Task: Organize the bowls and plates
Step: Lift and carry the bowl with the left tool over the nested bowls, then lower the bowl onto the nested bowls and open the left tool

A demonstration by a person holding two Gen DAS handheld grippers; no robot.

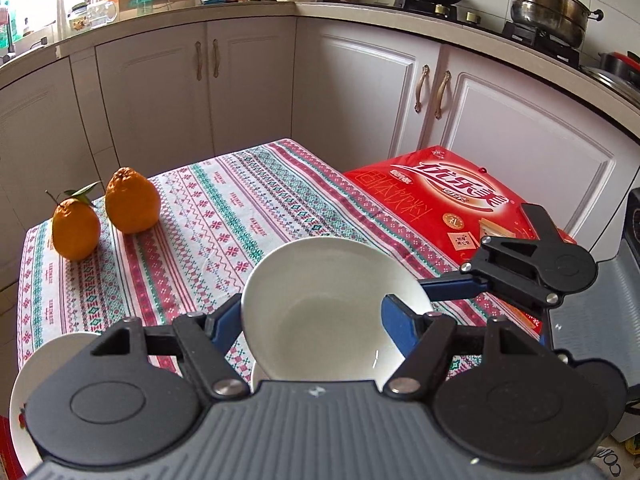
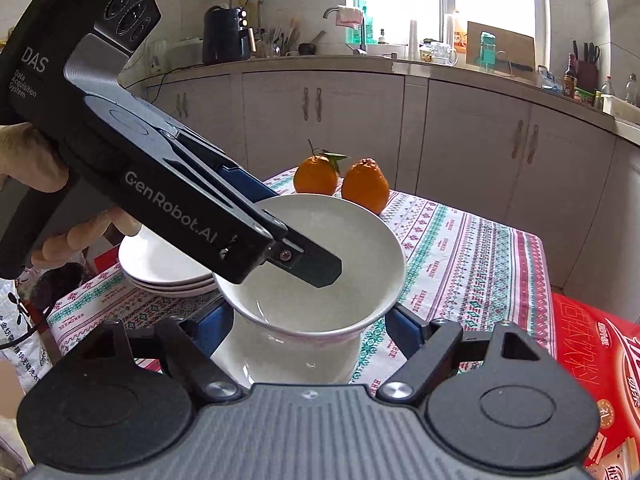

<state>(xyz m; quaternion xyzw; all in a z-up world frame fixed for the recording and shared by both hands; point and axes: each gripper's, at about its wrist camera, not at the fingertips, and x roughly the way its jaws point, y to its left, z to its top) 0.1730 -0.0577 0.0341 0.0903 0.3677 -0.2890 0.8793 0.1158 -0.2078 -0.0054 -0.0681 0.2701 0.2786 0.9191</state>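
Left gripper (image 2: 308, 268) is clamped on the rim of a white bowl (image 2: 320, 256): one finger inside the bowl, the other outside and mostly hidden behind the wall. In the left wrist view the same gripper (image 1: 316, 320) shows blue pads (image 1: 394, 316) with one sitting inside the bowl (image 1: 320, 312) and the other behind the rim on the far side. Bowl is tilted, held above a second white bowl (image 2: 288, 356) that sits on the patterned tablecloth (image 2: 460, 248); can't tell whether the two touch. Right gripper (image 2: 308, 324) is spread wide, its blue pads (image 2: 404, 326) flanking the lower bowl on either side, not visibly pressing it. From the left wrist camera the right gripper (image 1: 460, 284) comes in from the right with a blue finger near the held bowl's rim. A stack of white plates (image 2: 168, 268) sits on the cloth just behind the bowls, partly hidden by the left gripper body; the person's left hand (image 2: 44, 184) grips its handle. Two oranges (image 2: 340, 180) sit side by side at the far end of the table, well apart from the bowls. A red printed box (image 1: 448, 200) lies along the table edge next to the cloth.
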